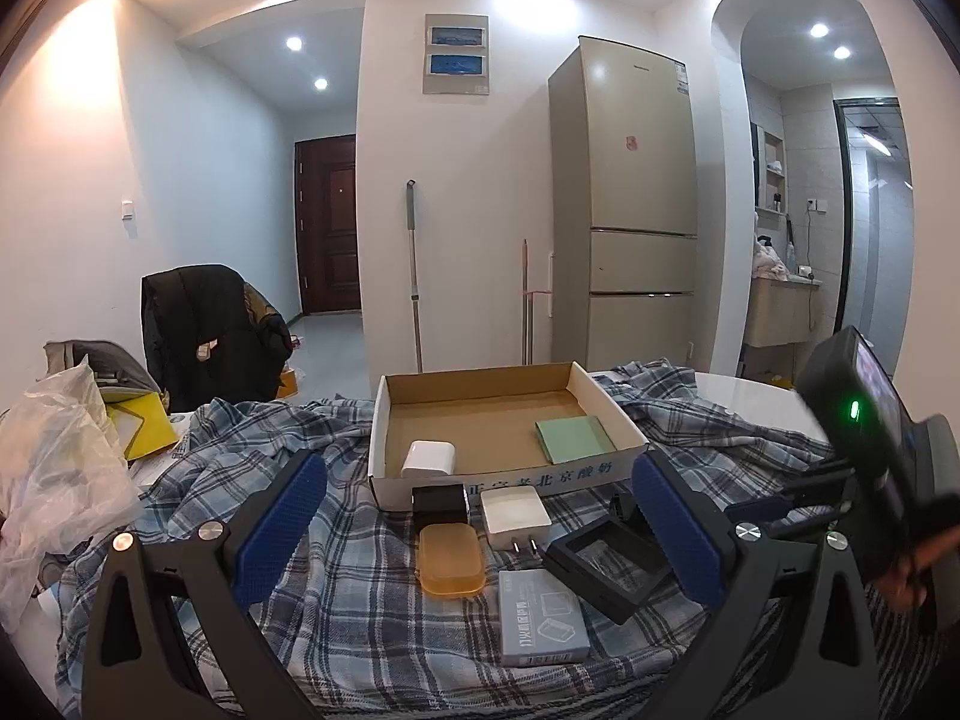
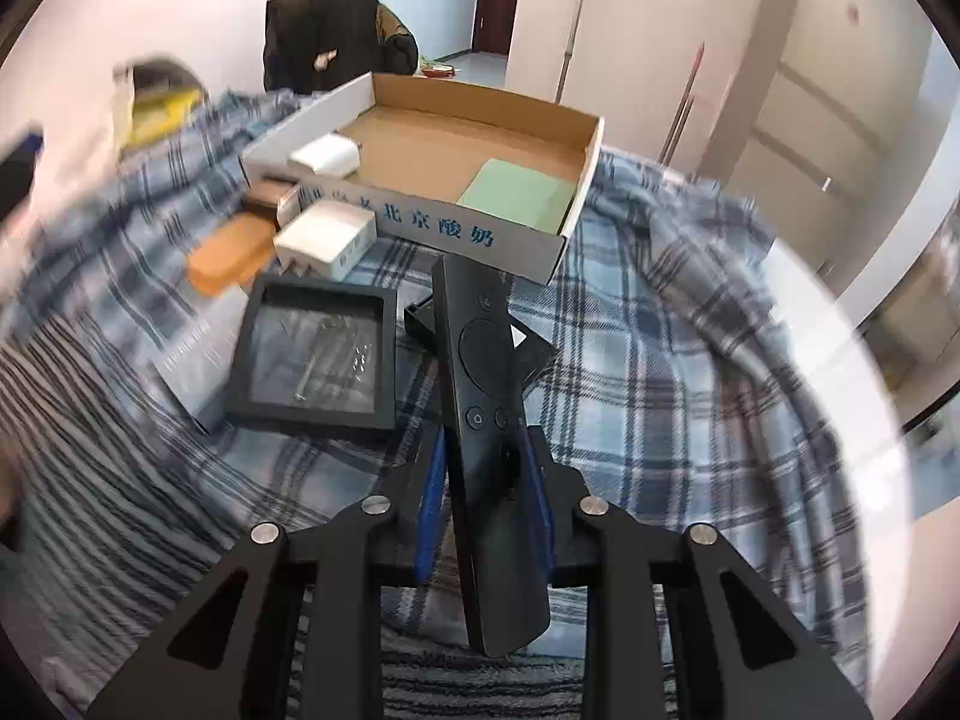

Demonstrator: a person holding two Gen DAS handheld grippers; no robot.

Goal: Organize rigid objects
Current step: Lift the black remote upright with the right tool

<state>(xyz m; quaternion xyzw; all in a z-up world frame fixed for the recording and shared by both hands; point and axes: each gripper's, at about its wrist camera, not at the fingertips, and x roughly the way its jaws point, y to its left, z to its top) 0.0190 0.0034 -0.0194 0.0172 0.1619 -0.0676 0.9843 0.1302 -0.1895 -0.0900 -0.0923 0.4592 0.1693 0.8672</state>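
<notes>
An open cardboard box (image 1: 384, 420) (image 2: 576, 120) sits on the plaid cloth. It holds a white charger (image 1: 428, 458) (image 2: 324, 157) and a green pad (image 1: 573, 438) (image 2: 516, 192). In front of it lie a black cube (image 1: 440, 503), a white plug adapter (image 1: 515, 515) (image 2: 327, 234), an amber soap bar (image 1: 450, 558) (image 2: 231, 257), a grey packet (image 1: 540, 618) and a black framed case (image 1: 606, 564) (image 2: 318, 354). My left gripper (image 1: 480, 546) is open over these items. My right gripper (image 2: 486, 480) is shut on a black remote (image 2: 480, 372), held above the cloth.
Plastic bags (image 1: 60, 462) and yellow packaging (image 1: 144, 426) lie at the left. A chair with a black jacket (image 1: 204, 330) stands behind. A fridge (image 1: 630, 210) and mop handles (image 1: 414, 276) are against the far wall. The white table edge (image 2: 840, 360) shows at the right.
</notes>
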